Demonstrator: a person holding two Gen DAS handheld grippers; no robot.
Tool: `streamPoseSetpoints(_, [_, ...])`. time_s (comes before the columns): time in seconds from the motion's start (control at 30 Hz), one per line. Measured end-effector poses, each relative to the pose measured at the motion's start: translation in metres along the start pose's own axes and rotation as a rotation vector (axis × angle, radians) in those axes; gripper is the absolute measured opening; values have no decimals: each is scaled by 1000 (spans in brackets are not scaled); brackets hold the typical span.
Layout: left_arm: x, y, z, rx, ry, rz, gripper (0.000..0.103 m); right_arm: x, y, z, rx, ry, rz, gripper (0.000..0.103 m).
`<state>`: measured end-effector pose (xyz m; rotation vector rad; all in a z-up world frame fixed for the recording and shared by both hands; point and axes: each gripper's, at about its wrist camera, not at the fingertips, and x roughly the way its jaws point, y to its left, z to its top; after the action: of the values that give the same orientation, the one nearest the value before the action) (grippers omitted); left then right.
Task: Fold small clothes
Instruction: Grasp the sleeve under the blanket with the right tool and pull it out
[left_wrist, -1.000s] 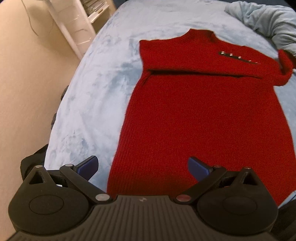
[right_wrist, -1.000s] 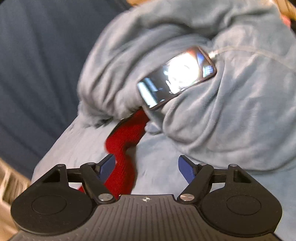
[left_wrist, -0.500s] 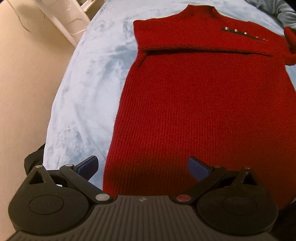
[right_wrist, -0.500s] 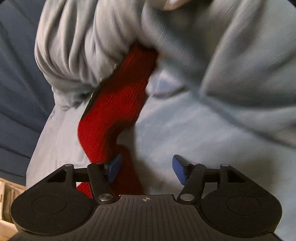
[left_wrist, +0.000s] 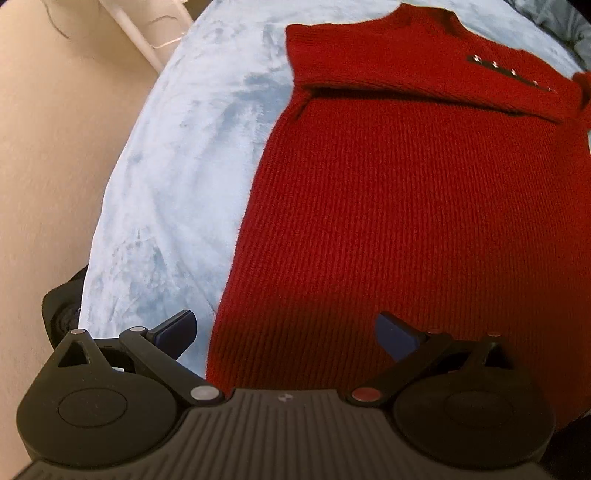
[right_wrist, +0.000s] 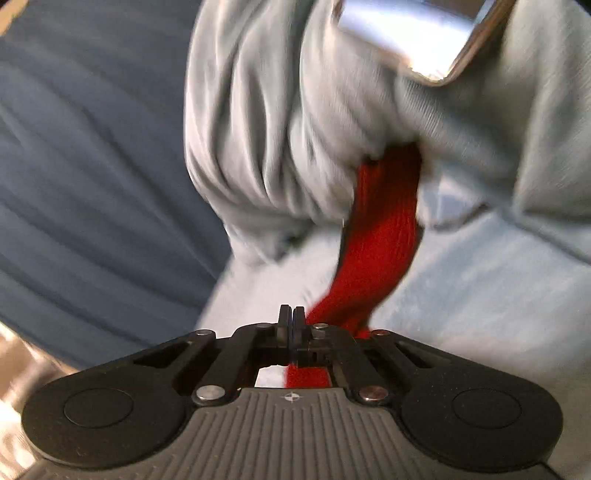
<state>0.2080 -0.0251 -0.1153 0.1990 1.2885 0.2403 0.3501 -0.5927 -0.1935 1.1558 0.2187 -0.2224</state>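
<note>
Sweater (left_wrist: 406, 203) flat, right tool (right_wrist: 291, 317) closed

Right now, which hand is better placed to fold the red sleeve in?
Right. The right gripper has just closed its jaws, seemingly on the red sleeve beside the grey blanket; the open left gripper hovers over the sweater body.

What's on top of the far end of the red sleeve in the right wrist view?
A bunched grey-blue blanket lies over the red sleeve; the sleeve's far end is hidden beneath it. A shiny phone rests on the blanket.
</note>
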Motion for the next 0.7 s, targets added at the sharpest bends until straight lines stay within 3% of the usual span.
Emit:
streamPoseSetpoints(0.1, [2,-3,0,-7,9,-24,103,-10,-9,11,27,34,-85,10])
streamPoseSetpoints(0.17, [1,-4,-3,-6,3,-29,103,-1,-16,12,57,95,-140,57])
streamPoseSetpoints(0.23, [-1,-6,-6,6,0,-28,103,6,-21,4,104,148,-147,67])
streamPoseSetpoints(0.4, [0,1,-2,-2,7,18,103,47,-4,-25,45,233,-187,64])
streamPoseSetpoints(0.43, [0,3,0,-9,9,20,103,53,-3,-30,48,254,-200,48])
streamPoseSetpoints(0.47, [0,5,1,-15,9,23,103,54,-1,-33,48,253,-193,16])
streamPoseSetpoints(0.53, [-2,8,4,-24,1,28,103,46,7,-34,19,211,-136,16])
streamPoseSetpoints(0.6, [-3,9,6,-27,-7,23,103,20,15,-33,-1,113,-117,15])
streamPoseSetpoints(0.7, [0,8,5,-33,0,5,103,-41,0,-33,135,-12,-139,12])
